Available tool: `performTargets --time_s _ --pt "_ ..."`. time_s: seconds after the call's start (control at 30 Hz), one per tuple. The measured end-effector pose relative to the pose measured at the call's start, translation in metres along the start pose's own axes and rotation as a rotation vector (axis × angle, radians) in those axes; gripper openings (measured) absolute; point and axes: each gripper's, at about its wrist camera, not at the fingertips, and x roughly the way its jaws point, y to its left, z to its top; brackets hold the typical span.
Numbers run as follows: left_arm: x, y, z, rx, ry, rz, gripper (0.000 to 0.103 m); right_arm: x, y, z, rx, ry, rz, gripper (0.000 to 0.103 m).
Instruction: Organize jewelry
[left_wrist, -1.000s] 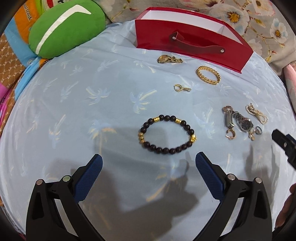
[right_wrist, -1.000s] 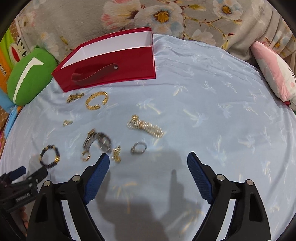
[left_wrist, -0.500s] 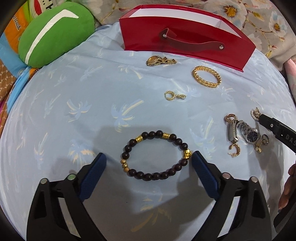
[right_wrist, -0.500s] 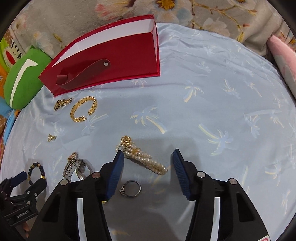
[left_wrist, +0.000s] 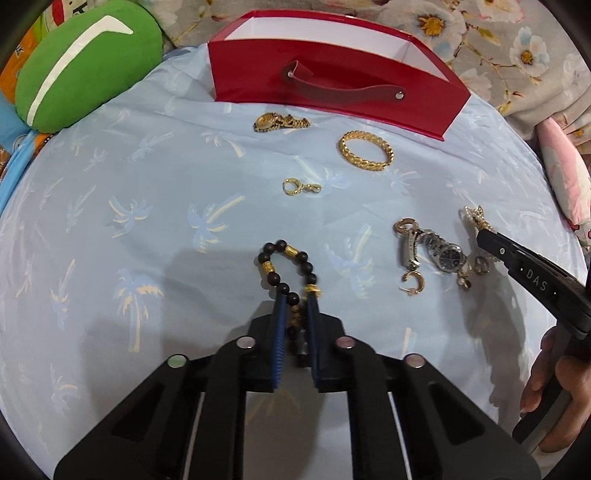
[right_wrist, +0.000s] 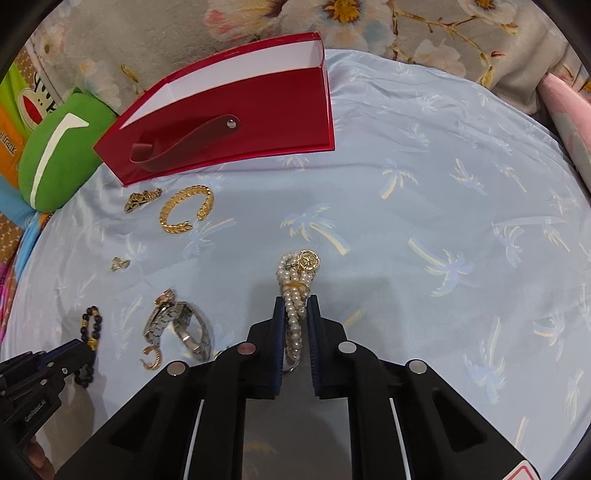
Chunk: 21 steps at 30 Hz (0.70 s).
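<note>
The left gripper (left_wrist: 295, 306) is pinching the near end of the dark bead bracelet (left_wrist: 286, 264), its blue pads pressed in on the beads from both sides. The rest of the bracelet is looping out beyond the fingertips, lying on the pale blue palm-print cloth (left_wrist: 147, 206). The right gripper (right_wrist: 296, 308) is clamping the pearl bracelet (right_wrist: 295, 284) the same way, the strands running between the pads and the gold medallion end lying just past the tips, farther away.

To the right of the bead bracelet, a silver watch (left_wrist: 432, 251) is resting among small gold hoops, near the tip of the right gripper. Farther out, a small gold clasp (left_wrist: 299, 187) is lying alone, and beyond it a gold chain bangle (left_wrist: 365, 150) and a gold watch (left_wrist: 279, 122) are sitting just in front of the red box (left_wrist: 332, 74). The box is standing open at the far edge of the cloth, with a green cushion (left_wrist: 85, 62) lying to its left.
</note>
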Motion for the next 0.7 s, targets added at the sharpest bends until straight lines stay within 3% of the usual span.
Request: performTargets --time_s 0.1,0.37,0.47,0.6,0.7 --pt "-0.014 0.002 -0.002 -0.009 -0.024 -0.018 0.000 -0.016 0.002 -0.004 0.006 -0.017 0.012 0.010" --pt "-0.044 0.014 -0.017 -0.026 -0.048 -0.036 0.000 -0.057 0.012 -0.022 -0.005 -0.050 0.036 0.010" --pt "-0.041 0.023 -0.023 -0.062 -0.029 -0.057 0.002 -0.063 0.014 -0.029 0.000 -0.044 0.042 0.010" --pt "-0.036 0.033 -0.028 -0.087 -0.018 -0.049 0.014 -0.068 0.013 -0.034 0.009 -0.039 0.047 0.010" --pt "-0.038 0.038 -0.029 -0.098 -0.024 -0.052 0.014 -0.069 0.011 -0.036 0.017 -0.039 0.047 0.010"
